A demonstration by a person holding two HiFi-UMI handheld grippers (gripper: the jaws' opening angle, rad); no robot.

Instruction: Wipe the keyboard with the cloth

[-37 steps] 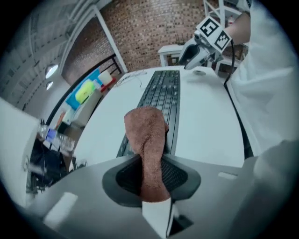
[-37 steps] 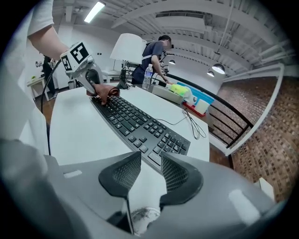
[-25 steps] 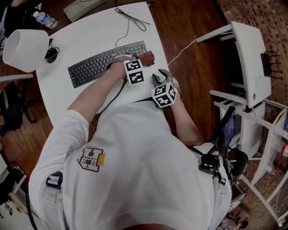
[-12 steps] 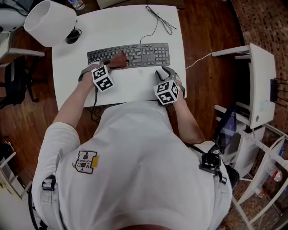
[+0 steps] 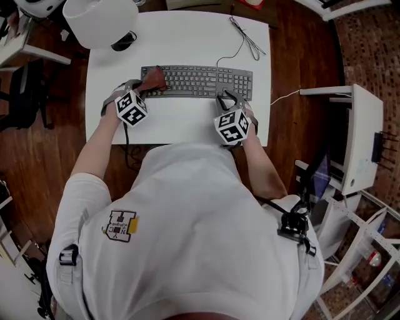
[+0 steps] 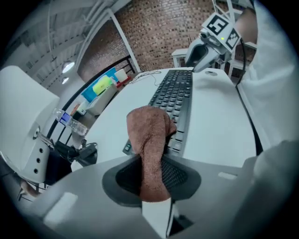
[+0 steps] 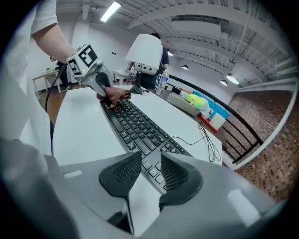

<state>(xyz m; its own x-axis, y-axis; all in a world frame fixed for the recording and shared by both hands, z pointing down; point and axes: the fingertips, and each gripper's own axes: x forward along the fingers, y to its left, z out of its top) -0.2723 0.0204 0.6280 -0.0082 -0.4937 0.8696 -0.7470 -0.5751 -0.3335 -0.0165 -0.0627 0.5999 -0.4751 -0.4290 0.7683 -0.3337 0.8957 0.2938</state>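
Observation:
A black keyboard (image 5: 200, 82) lies across the white table (image 5: 181, 122). My left gripper (image 5: 145, 89) is shut on a brown cloth (image 5: 154, 79), which rests on the keyboard's left end. In the left gripper view the cloth (image 6: 148, 140) bulges out of the jaws over the nearest keys of the keyboard (image 6: 180, 93). My right gripper (image 5: 225, 99) stands at the keyboard's front edge near its right end. Its jaws are open a little, with only the keyboard (image 7: 135, 123) showing through the gap. The right gripper view also shows the left gripper (image 7: 100, 85) and the cloth (image 7: 117, 96) at the far end.
A white lamp shade (image 5: 100, 19) and a dark mouse (image 5: 123, 40) sit at the table's far left. A thin cable (image 5: 245, 36) runs off the far right corner. A water bottle (image 6: 70, 122) stands beyond the table. A white shelf unit (image 5: 353, 137) stands to the right.
My left gripper has carried the cloth leftward along the keyboard from its right end to its left end. The right gripper has come up to the keyboard's front edge.

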